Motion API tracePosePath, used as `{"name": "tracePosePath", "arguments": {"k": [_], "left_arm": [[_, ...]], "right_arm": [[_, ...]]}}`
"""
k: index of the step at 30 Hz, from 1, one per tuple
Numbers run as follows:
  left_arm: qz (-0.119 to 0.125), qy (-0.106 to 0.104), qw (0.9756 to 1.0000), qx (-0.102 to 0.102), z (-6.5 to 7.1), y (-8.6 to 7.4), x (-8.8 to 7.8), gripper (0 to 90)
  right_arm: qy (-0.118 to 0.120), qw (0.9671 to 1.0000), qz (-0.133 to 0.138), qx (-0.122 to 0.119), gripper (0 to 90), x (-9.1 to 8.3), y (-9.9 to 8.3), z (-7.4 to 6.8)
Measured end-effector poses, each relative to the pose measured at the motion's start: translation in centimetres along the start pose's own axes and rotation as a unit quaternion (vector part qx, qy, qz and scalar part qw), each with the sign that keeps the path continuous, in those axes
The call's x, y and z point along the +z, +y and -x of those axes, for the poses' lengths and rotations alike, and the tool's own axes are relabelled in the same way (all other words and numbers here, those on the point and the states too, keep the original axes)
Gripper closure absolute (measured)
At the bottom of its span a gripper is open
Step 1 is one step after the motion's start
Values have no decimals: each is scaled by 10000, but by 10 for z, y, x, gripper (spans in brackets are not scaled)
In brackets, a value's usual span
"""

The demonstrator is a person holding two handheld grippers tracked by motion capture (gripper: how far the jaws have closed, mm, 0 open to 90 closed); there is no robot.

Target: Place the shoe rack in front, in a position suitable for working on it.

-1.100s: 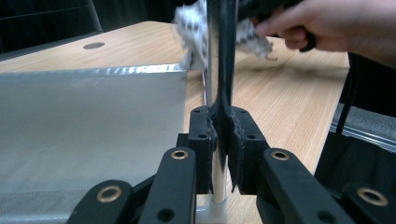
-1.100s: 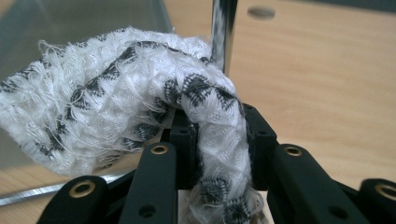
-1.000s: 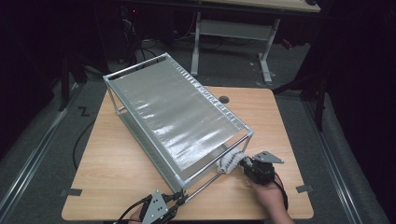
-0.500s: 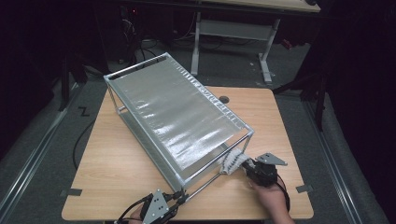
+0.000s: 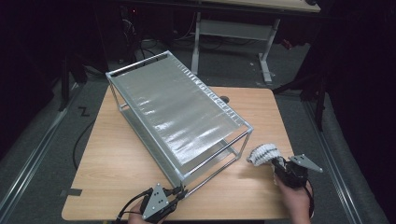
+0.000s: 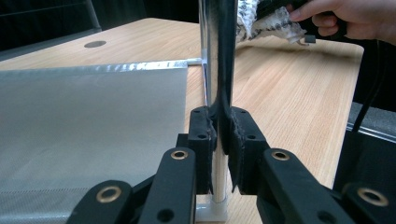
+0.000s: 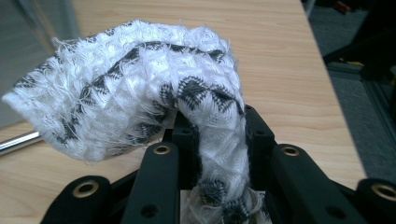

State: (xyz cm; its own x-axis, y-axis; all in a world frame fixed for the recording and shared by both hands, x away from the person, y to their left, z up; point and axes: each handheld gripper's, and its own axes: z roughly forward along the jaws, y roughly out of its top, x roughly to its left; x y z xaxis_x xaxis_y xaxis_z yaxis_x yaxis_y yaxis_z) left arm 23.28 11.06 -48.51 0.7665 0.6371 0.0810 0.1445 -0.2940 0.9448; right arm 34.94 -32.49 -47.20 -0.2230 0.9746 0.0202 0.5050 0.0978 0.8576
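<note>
Clamping a chrome corner post of the metal rack [image 5: 177, 116], your left gripper [image 6: 219, 140] sits at the table's [image 5: 116, 158] near edge, pads tight on the smooth tube. Your right gripper [image 7: 217, 144] pinches a white waffle-knit cloth [image 7: 135, 84] with black zigzags (fuzzy texture clear in its own view), now clear of the rack, nearer the table's right near corner than before.
</note>
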Motion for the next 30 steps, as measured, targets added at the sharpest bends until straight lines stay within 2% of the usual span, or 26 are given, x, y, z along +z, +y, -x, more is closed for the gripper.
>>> {"name": "tracePosePath", "arguments": {"k": [3,8,13,19,23,26,30], "left_arm": [[-22,18,10000,-12,0,-1,-4,802],[-73,154,9999,-10,2,-3,-13,801],[-152,413,9990,-45,3,-7,-28,798],[-164,684,9970,-322,1,-14,-49,801],[-278,886,9950,-380,2,-16,-59,801],[-326,1001,9933,-477,2,-17,-66,802],[-338,1081,9926,-434,2,-17,-67,802]], "right_arm": [[-182,9998,56,11,725,0,2,2],[-265,9994,228,-11,723,3,10,0],[-112,9996,265,-24,721,16,18,-11],[51,9989,430,-201,721,26,33,-33],[217,9980,514,-286,721,33,42,-46],[455,9963,632,-376,722,34,47,-59],[700,9921,822,-636,723,31,51,-77]]}}
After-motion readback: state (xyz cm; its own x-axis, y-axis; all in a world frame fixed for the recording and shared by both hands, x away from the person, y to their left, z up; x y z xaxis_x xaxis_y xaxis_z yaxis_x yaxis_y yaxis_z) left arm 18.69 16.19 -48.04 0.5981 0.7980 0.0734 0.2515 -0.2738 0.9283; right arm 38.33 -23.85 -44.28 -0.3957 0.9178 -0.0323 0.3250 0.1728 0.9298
